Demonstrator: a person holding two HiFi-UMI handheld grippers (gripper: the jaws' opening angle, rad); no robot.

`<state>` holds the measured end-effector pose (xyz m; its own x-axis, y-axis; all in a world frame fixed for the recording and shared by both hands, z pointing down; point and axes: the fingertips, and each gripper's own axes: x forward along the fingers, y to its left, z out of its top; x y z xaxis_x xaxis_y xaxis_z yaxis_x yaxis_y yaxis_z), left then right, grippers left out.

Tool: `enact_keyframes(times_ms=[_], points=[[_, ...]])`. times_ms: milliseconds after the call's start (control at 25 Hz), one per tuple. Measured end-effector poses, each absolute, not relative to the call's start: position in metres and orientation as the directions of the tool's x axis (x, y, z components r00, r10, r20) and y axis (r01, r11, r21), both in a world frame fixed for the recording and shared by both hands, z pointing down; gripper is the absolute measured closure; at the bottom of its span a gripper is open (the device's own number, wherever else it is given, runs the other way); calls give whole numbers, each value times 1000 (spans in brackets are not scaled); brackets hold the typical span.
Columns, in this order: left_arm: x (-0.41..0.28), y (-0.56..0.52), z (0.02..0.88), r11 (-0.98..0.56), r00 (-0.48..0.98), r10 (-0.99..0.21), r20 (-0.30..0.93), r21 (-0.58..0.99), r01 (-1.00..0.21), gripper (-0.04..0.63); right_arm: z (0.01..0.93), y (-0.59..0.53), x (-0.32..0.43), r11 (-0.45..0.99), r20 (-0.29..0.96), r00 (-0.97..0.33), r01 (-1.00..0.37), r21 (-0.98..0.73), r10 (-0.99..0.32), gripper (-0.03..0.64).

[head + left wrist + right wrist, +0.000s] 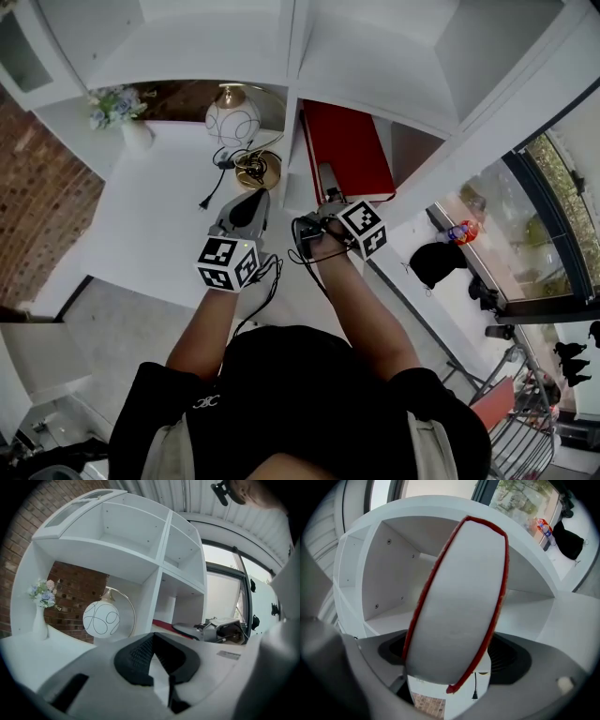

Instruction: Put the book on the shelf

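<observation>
The red-covered book stands tilted in the right-hand compartment of the white shelf unit. In the right gripper view its white page edge fills the middle, framed by the red covers. My right gripper is at the book's near end, open, with the book between the jaws and a gap showing beside the right cover. My left gripper hovers just left of it over the white counter, shut on nothing. The left gripper view shows its closed jaws, the book's red edge and the right gripper.
A lamp with a white globe and brass base stands in the left compartment, its plug lying on the counter. A vase of flowers is at the far left by a brick wall. Windows lie to the right.
</observation>
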<state>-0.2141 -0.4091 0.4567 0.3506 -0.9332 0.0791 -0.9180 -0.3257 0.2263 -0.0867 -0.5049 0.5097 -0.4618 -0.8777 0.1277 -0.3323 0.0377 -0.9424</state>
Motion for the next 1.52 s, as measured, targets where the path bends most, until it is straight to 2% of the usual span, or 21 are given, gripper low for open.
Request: enact_keyframes(times_ms=[80, 360, 560, 720, 800, 920, 960, 1520], points=[[-212, -407, 454, -324, 348, -935, 73, 226, -919, 594, 509, -497, -82, 69, 114, -465, -359, -931, -878, 109], [-199, -391, 446, -309, 328, -944, 44, 238, -921, 594, 496, -455, -53, 224, 63, -484, -513, -829, -873, 107], [-179, -379, 441, -320, 338, -941, 36, 236, -917, 594, 478, -418, -28, 357, 29, -469, -709, -609, -883, 149], [-164, -372, 435, -336, 349, -937, 23, 214, -917, 594, 447, -398, -8, 408, -37, -422, -846, -345, -906, 321], [-154, -368, 433, -347, 357, -934, 26, 187, -919, 594, 433, -392, 5, 381, -65, -377, -894, -235, -924, 400], [-143, -363, 434, -351, 362, -931, 43, 164, -922, 594, 419, -387, 22, 324, -65, -318, -939, -114, -946, 578], [-140, -361, 435, -351, 363, -930, 50, 162, -922, 594, 417, -387, 26, 316, -57, -311, -944, -93, -949, 604], [-125, -348, 430, -352, 362, -930, 61, 129, -927, 591, 416, -374, 46, 334, -31, -333, -940, -67, -943, 606]])
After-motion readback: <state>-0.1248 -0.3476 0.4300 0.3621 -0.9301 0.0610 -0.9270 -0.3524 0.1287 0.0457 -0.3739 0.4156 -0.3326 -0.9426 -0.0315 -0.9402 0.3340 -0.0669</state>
